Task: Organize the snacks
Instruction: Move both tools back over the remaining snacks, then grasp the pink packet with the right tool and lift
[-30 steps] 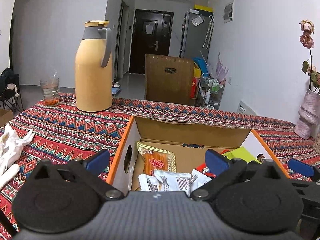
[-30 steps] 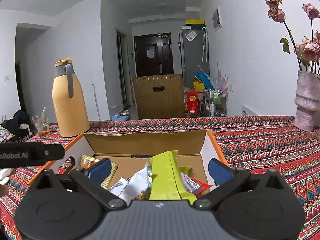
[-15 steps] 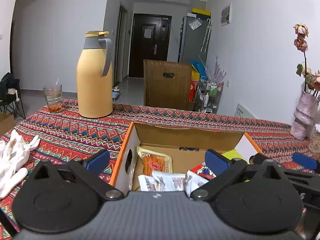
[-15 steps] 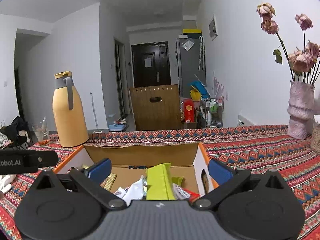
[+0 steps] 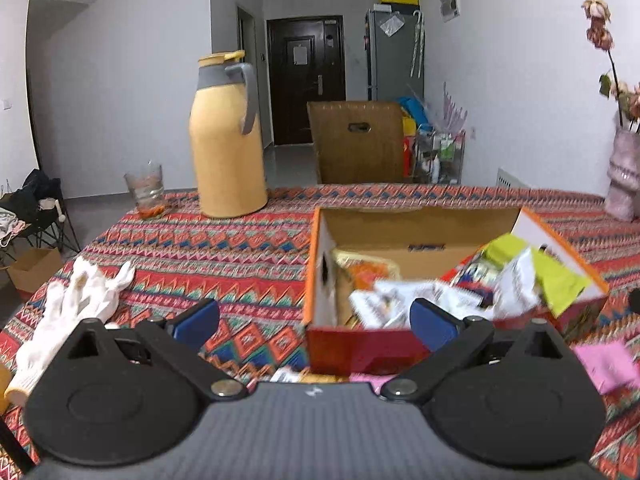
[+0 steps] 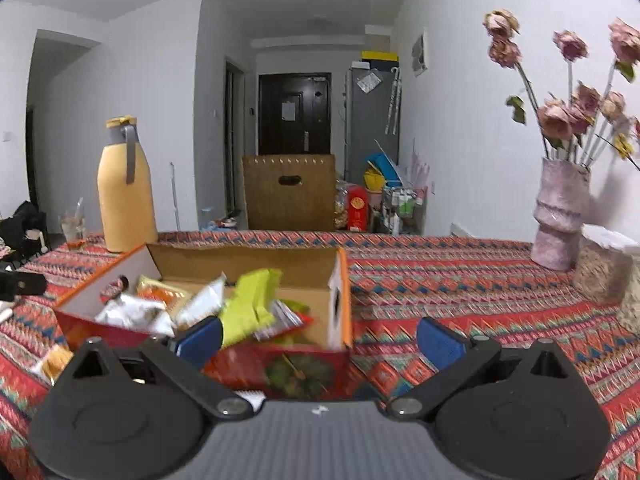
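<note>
Left hand-held gripper [image 5: 314,322] level above table, fingers spread, nothing between; near left corner of cardboard box [image 5: 320,248] ahead. Right hand-held gripper [image 6: 320,334] likewise spread and empty, box's near right corner between fingers. Snack packets [image 6: 192,304] heaped inside box, lime-green packet [image 6: 250,300] on top. Pink packet [image 5: 608,364] on patterned tablecloth [image 6: 460,280] beside box. White gloves [image 5: 76,300] left. Yellow thermos jug [image 5: 226,140], glass [image 5: 146,190] behind; vase of dried roses [image 6: 560,216] right. Dark door beyond.
</note>
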Demonstrator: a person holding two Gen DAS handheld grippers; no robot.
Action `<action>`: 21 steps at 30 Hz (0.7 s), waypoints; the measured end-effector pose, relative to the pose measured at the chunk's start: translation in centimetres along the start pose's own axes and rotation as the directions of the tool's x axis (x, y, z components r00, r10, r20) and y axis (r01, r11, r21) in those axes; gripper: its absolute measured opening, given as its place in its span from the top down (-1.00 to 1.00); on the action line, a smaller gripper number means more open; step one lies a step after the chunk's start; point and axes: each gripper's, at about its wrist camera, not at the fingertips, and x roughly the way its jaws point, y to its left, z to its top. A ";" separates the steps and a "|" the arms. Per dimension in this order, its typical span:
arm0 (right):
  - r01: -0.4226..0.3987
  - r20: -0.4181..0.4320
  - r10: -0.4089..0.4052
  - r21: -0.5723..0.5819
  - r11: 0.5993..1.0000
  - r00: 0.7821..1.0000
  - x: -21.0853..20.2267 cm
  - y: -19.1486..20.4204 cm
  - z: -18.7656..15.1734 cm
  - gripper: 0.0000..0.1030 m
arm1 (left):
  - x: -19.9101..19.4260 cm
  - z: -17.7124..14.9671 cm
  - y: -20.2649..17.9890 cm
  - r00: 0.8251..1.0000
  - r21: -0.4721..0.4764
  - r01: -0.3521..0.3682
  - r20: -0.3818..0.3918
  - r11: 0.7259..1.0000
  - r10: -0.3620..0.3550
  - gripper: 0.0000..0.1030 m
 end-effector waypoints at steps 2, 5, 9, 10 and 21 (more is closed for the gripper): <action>0.009 -0.002 -0.009 0.022 1.000 1.000 -0.6 -0.7 -1.1 -1.00 | 0.3 -0.7 0.2 1.000 0.000 -0.002 -0.019 1.000 0.002 -1.00; 0.029 -0.011 -0.028 0.058 0.998 1.000 -0.9 -1.5 -2.4 -1.00 | 0.5 -1.9 0.1 0.999 0.001 0.018 -0.032 1.000 -0.018 -1.00; -0.002 -0.069 0.008 0.083 0.997 0.998 -0.8 -2.2 -3.7 -1.00 | 1.1 -3.6 -0.5 0.999 0.008 0.024 -0.024 1.000 -0.024 -1.00; -0.006 -0.087 0.013 0.087 0.996 0.996 -0.7 -2.3 -4.1 -1.00 | 1.2 -3.8 -0.6 1.000 0.012 0.021 -0.022 1.000 -0.020 -1.00; 0.054 -0.223 -0.032 0.095 0.994 0.974 2.0 -1.9 -4.5 -1.00 | 1.9 -4.7 0.0 0.998 -0.008 0.059 -0.009 0.998 -0.059 -1.00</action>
